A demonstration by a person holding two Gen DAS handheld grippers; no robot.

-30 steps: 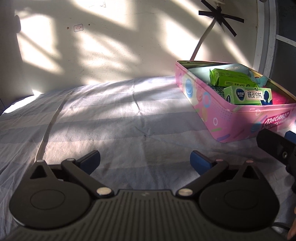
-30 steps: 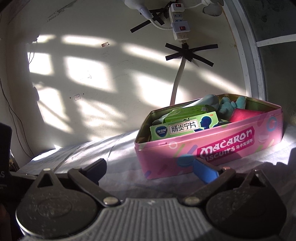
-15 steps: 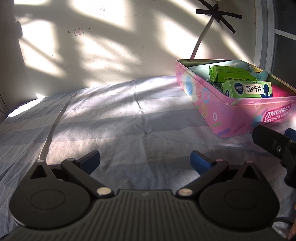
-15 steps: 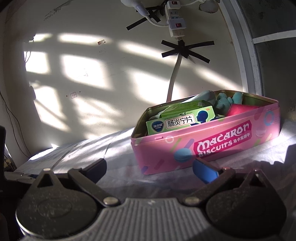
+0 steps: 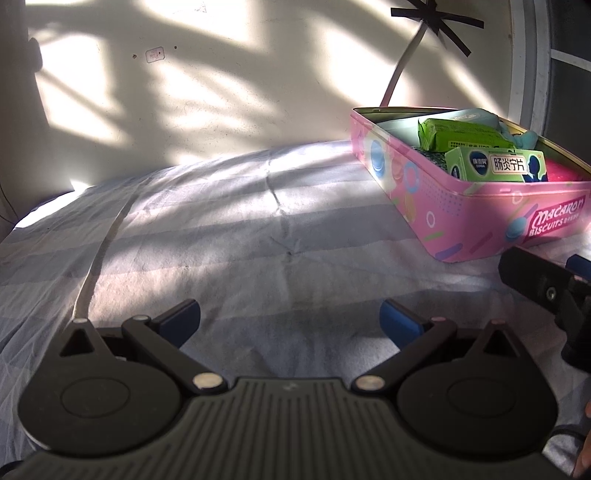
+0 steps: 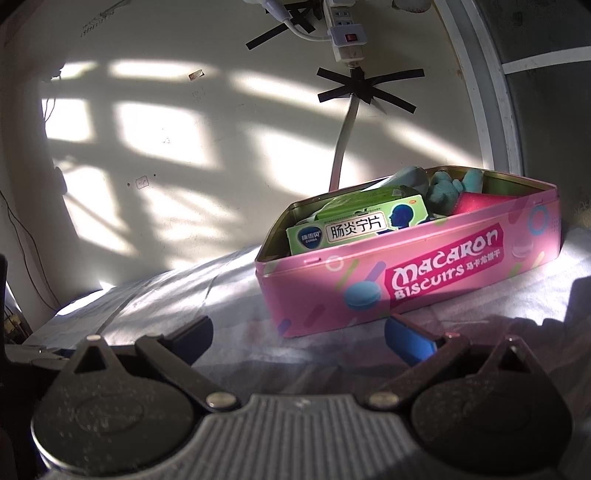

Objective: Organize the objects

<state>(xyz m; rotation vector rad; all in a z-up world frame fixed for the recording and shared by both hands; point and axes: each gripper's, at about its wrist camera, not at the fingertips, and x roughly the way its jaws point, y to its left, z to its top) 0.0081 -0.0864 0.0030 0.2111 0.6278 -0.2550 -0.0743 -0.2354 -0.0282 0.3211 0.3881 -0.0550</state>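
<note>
A pink "Macaron Biscuits" tin (image 5: 461, 225) (image 6: 424, 280) stands open on the striped bedsheet. Inside lie a green medicine box (image 5: 496, 166) (image 6: 354, 227), a green packet (image 5: 461, 134), a teal plush toy (image 6: 448, 188) and a red item (image 6: 480, 203). My left gripper (image 5: 290, 321) is open over bare sheet, left of and nearer than the tin, nothing between its fingers. My right gripper (image 6: 299, 338) is open just in front of the tin's long side, empty; its black body shows at the right edge of the left wrist view.
The striped sheet (image 5: 221, 240) covers the surface up to a sunlit wall (image 6: 166, 147). A power strip (image 6: 345, 35) and its cable are taped to the wall behind the tin. A window frame (image 6: 495, 92) stands at right. The sheet's left edge drops off.
Both grippers have drawn back a little from the tin and stayed open. In the right wrist view the tin has drifted down and to the right.
</note>
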